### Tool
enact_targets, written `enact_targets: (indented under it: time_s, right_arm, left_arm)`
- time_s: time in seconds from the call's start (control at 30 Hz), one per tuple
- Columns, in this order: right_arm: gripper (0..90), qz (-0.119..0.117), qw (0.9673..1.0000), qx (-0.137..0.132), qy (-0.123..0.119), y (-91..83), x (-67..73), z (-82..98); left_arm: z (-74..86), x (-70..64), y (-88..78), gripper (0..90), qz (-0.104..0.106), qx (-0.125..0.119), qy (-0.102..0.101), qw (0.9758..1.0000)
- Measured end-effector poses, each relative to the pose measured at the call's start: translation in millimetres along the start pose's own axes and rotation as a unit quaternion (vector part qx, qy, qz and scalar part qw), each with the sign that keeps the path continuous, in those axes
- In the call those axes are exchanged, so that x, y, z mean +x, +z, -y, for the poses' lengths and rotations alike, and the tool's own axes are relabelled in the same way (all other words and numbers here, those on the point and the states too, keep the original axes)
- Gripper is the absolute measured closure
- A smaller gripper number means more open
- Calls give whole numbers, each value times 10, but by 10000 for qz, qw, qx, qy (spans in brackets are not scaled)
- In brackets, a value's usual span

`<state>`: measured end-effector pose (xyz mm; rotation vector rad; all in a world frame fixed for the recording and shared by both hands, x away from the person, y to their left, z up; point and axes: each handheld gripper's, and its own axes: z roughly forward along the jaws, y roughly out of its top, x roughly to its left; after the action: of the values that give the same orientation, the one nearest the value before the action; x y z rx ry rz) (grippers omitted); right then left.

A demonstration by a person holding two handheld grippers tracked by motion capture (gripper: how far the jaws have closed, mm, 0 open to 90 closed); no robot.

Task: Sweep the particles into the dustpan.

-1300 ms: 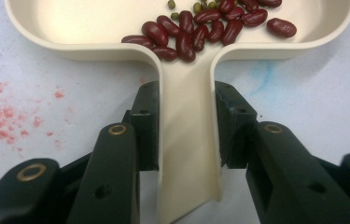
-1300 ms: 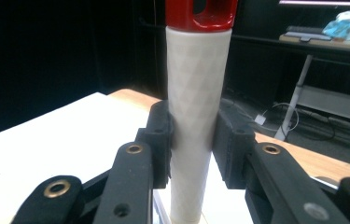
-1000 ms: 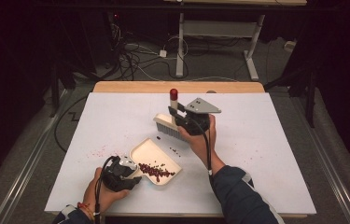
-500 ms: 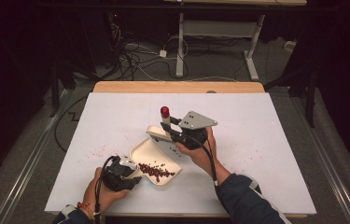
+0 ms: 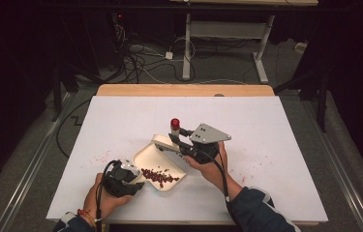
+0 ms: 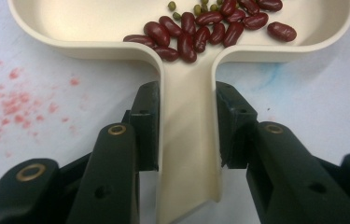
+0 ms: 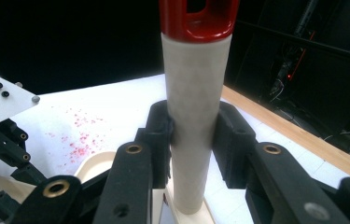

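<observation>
The white table [image 5: 276, 145] carries some red stains around its 8 o'clock area. Near its middle, a little toward 6 o'clock, lies a cream dustpan [image 5: 145, 159], a shallow plastic tray with a flat handle [image 6: 189, 140]. The left gripper [image 5: 121, 179] is clamped on that handle, one jaw pressing each long edge, and it sits at 8 o'clock from the pan. In the left gripper view the pan body is at 12 o'clock from the jaws.

At 1 o'clock from the pan, the right gripper [image 5: 181, 140] is closed around the pale round shaft of a small brush [image 7: 193, 116] with a red cap [image 5: 174, 123]. The shaft stands nearly upright between the pads, and its cream head [image 5: 162, 141] hangs over the far rim of the pan.

Inside the pan, a heap of dark red kidney beans [image 6: 200, 30] lies close to the handle root, with a few small green beans [image 6: 200, 7] among them.

I judge the pan to be light, stiff and smooth, so it can slip or tip; the handle close to the body is the good place to hold. The brush shaft is also light and rigid, and a grip at mid-shaft gives control. The beans are hard and roll easily, so the pan should stay level.
</observation>
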<state>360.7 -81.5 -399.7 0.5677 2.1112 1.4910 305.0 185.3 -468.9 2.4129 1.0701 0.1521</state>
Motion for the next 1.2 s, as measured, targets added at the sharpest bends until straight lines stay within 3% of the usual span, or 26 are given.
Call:
enact_targets:
  time_s: [0.13,0.43,0.8,1.0,1.13,1.2]
  right_arm:
    - [701,-41,10000,15,12,-9,7,-6]
    - [703,-167,9999,-47,-2,-51,43,-35]
    - [703,-422,9988,-245,41,-99,113,-92]
    - [703,-258,9991,-332,96,-235,47,-161]
    - [703,-116,9996,-210,120,-384,-50,-150]
    - [703,117,9997,-159,112,-504,-151,-101]
  left_arm:
    - [6,29,-6,636,0,-11,-74,10000]
    - [-24,21,10,636,-27,3,-36,10000]
    - [-46,-24,48,637,-45,93,112,9999]
    - [-32,-35,-4,639,-26,130,218,9997]
    - [-12,-29,-27,639,-24,160,267,9995]
    - [-5,-31,-27,639,-17,161,251,9996]
